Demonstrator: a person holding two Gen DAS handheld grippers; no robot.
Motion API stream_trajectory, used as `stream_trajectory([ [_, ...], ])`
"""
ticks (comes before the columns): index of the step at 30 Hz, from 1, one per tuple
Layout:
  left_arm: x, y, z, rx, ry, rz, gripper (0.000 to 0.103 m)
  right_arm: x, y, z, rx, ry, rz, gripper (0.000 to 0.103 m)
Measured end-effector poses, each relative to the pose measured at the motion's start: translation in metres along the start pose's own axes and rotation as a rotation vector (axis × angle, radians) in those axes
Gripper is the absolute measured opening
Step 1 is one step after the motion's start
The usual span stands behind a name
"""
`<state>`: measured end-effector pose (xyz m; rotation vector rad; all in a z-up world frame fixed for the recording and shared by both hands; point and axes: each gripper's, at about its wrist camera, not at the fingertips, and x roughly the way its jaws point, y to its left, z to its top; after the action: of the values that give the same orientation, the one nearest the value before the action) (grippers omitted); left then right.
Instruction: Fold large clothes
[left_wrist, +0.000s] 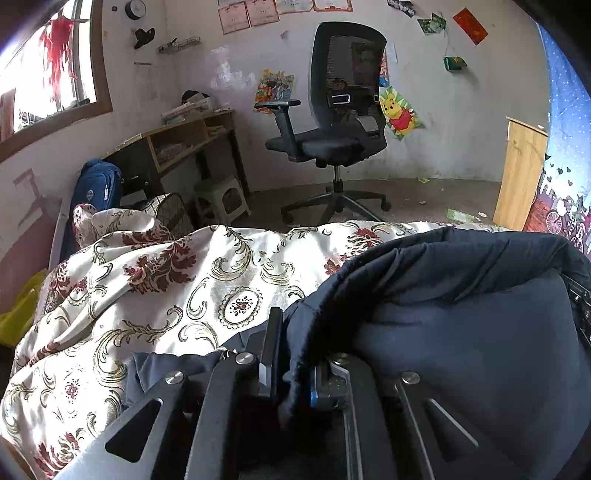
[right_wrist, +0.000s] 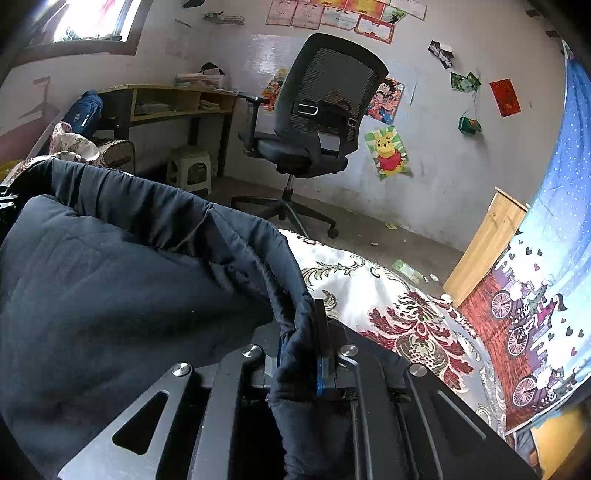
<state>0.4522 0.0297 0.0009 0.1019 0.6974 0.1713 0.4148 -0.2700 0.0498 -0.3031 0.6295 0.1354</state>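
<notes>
We note the left tool (left_wrist: 291, 354) nearly closed, its jaws pinching a rolled edge of the dark navy padded jacket (left_wrist: 461, 314); the cloth sits bunched between the pads. The right tool (right_wrist: 301, 343) is likewise nearly closed on another stretch of the same padded hem (right_wrist: 288, 295), with fabric trailing down between its jaws.

The jacket lies on the bed, over a cream bedspread (left_wrist: 166, 295) with red and gold floral print. It takes up the half of the bed between the two tools and reaches close to the far edge, its upper border puffed into a thick fold.

Beyond the far edge we see a black mesh office chair (left_wrist: 332, 122), a wooden desk (left_wrist: 177, 140) and a small plastic stool (left_wrist: 221, 199).
</notes>
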Motion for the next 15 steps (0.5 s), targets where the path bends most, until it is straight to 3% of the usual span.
stream_trajectory([
  [1,0.0,0.0,0.0,-0.004,0.004,-0.006,0.011,0.0,-0.001,0.0,0.002,0.001,0.003,0.014],
  [3,-0.002,0.003,0.0,-0.017,0.004,-0.02,0.017,-0.002,-0.007,0.0,0.011,-0.006,-0.001,0.028],
  [4,-0.004,0.005,0.0,-0.027,-0.002,-0.034,0.023,-0.004,-0.011,0.0,0.023,-0.018,0.004,0.045],
  [5,-0.008,0.008,0.0,-0.038,-0.016,-0.044,0.042,-0.007,-0.016,0.0,0.044,-0.033,0.015,0.059],
  [6,-0.012,0.011,0.0,-0.048,-0.036,-0.046,0.069,-0.011,-0.021,0.0,0.065,-0.048,0.021,0.062],
  [7,-0.019,0.014,-0.001,-0.06,-0.073,-0.044,0.079,-0.014,-0.025,0.001,0.078,-0.054,0.023,0.063],
  [9,-0.032,0.017,-0.001,-0.07,-0.129,-0.049,0.083,-0.018,-0.03,0.001,0.085,-0.053,0.032,0.063],
  [11,-0.04,0.019,0.0,-0.067,-0.128,-0.059,0.083,-0.025,-0.035,-0.001,0.094,-0.051,0.062,0.065],
  [15,-0.066,0.024,-0.011,-0.096,-0.158,-0.106,0.083,-0.047,-0.039,-0.009,0.102,-0.051,0.178,0.071],
])
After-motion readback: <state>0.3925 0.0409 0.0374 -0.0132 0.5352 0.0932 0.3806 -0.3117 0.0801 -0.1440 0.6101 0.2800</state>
